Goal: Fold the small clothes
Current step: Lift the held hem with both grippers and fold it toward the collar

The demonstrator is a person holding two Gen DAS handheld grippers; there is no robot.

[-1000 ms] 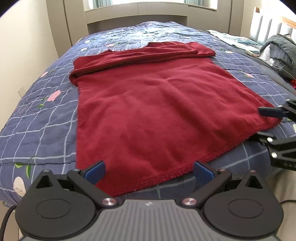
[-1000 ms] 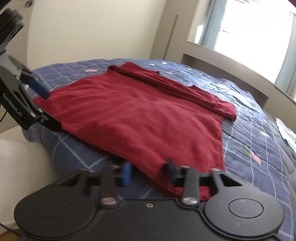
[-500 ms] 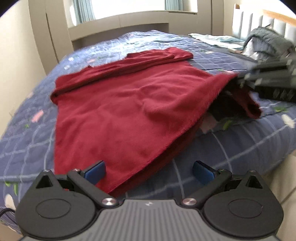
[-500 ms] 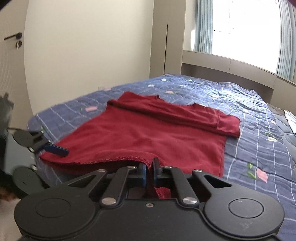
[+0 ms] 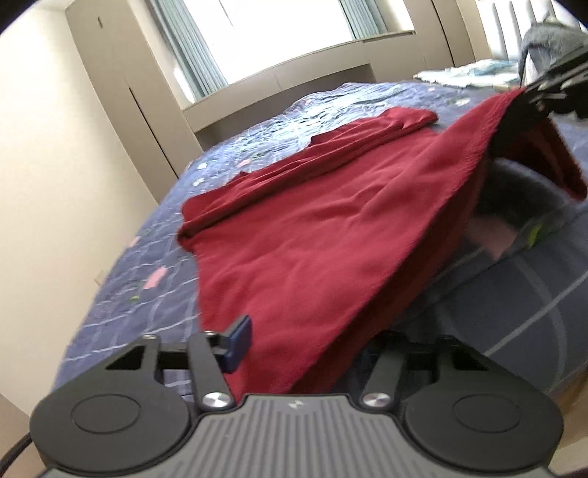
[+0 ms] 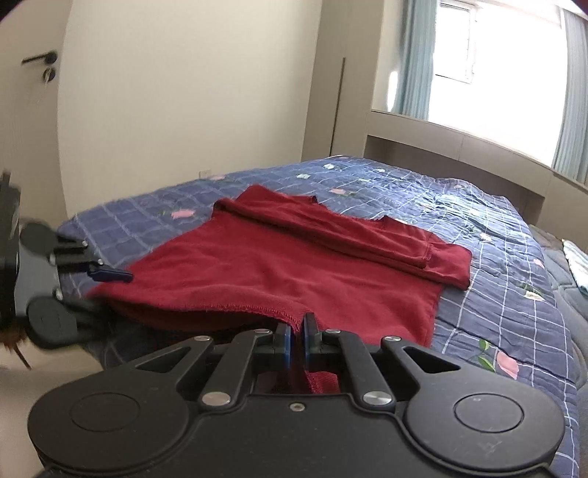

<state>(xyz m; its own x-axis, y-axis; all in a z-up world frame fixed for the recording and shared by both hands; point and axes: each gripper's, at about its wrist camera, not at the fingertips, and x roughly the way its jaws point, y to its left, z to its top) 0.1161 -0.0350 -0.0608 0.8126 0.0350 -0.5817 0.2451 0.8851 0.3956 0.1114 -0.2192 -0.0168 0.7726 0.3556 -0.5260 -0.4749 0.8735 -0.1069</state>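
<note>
On my right wrist view, the right gripper (image 6: 297, 336) is pinched tight on the near hem corner of the red shirt (image 6: 294, 272), with a scrap of cloth hanging down behind the pads. That grip is out of sight from the other camera, which only catches the raised corner tenting off the blue quilted bedspread (image 5: 147, 264) at upper right, a dark hollow beneath it.

On my left wrist view, the left gripper (image 5: 305, 342) is closing around the opposite hem corner; the cloth lies between the fingers, but it covers the right-hand finger, so I think the pads are not yet pressing, though I can't be sure. Only the blue left pad (image 5: 239, 340) shows.

Further out, the shirt lies flat across the bed, its sleeves folded over along the far edge. Beyond it are a grey garment (image 5: 547, 35), the curtains (image 6: 411, 55) and a door handle (image 6: 38, 59).
</note>
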